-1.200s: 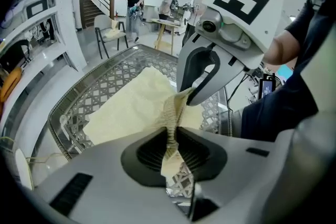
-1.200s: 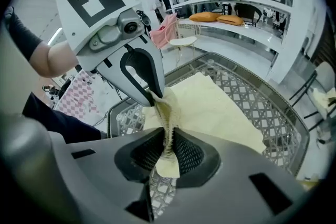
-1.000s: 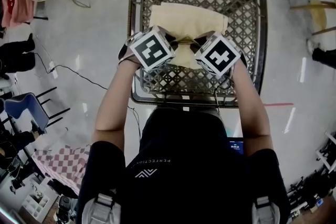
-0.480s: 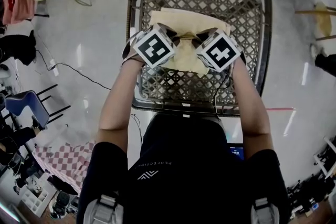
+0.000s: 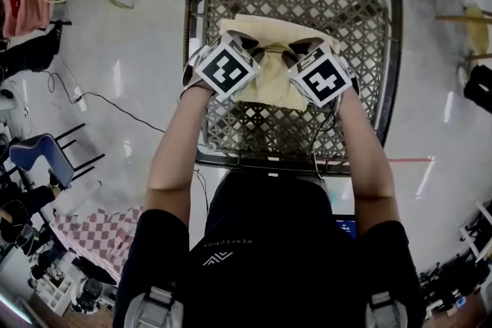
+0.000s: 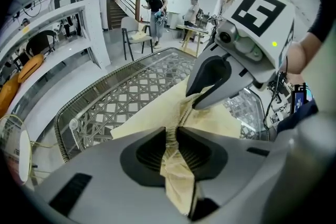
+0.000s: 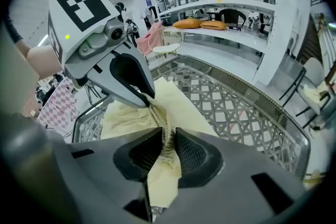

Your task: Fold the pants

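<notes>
Pale yellow pants of soft, creased cloth, lying part-folded at the middle of a lattice-weave table with a rounded dark rim. Left gripper pinching a bunched ridge of the fabric. Right gripper clamped on a gathered fold too, jaws just now easing wider. Bare lattice on every side of the cloth. Glossy grey floor below, white shelving beyond.

Matt cloth pants, woven lattice table
</notes>
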